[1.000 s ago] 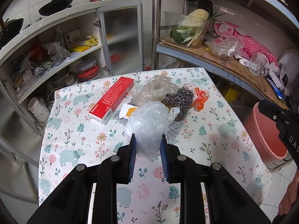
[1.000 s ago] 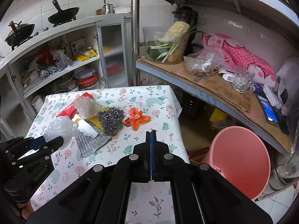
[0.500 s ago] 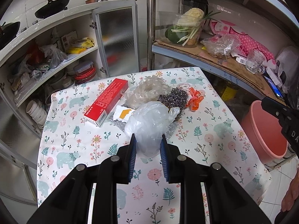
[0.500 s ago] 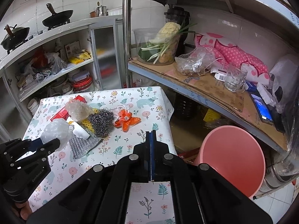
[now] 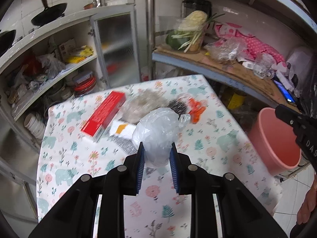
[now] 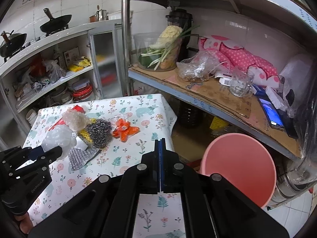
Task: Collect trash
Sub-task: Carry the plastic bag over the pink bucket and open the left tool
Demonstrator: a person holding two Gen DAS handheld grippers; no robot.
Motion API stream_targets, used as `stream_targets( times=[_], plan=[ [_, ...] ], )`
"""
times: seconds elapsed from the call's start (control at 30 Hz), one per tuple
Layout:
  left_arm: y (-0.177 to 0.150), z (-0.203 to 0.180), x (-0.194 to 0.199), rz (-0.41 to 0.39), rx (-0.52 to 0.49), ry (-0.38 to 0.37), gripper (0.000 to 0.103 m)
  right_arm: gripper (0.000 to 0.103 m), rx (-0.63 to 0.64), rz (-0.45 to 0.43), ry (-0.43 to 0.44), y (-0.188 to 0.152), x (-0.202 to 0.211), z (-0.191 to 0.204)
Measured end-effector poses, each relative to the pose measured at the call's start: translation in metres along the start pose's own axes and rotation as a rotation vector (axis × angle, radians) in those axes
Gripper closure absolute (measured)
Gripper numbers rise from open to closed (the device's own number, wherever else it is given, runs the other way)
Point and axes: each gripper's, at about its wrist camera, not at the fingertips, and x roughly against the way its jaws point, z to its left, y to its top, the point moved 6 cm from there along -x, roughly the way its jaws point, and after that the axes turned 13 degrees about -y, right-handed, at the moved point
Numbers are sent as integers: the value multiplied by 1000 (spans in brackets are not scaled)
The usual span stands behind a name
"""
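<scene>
Since the crumpled plastic bag is pinched only at its bottom between the left gripper fingers above the surface, well short of the pink bucket, its slippery film could slide out, while the right gripper fingers are closed on nothing.

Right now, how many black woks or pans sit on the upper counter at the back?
2. One wok stands near the middle of the white counter, handle pointing up-left. The second wok sits at the far left edge. Others may be hidden beyond the frame.
</scene>
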Motion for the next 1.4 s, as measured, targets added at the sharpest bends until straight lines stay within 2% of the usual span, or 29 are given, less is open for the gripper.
stream_targets(
  times=[0.1,0.27,0.4,0.63,0.8,1.0,1.23,1.4],
  plan=[
    [14,-20,2,-29,-31,-52,80,103,-34,-5,-26,3,0,-21],
    [40,-66,-1,-65,-82,-184,80,103,-111,2,-96,0,-6,-75],
    [53,-109,-12,-59,-118,-290,80,103,-163,31,-141,-11,-18,-115],
    [54,-173,-40,-23,-188,-389,80,103,-219,92,-144,-35,-40,-151],
    [47,-211,-67,38,-217,-446,80,103,-252,121,-107,-50,-55,-163],
    [27,-237,-104,126,-225,-489,80,103,-271,162,-63,-67,-73,-167],
    [7,-248,-136,201,-234,-501,79,102,-290,186,-32,-77,-84,-167],
    [0,-249,-143,218,-228,-517,74,102,-303,241,-31,-87,-94,-172]
  ],
)
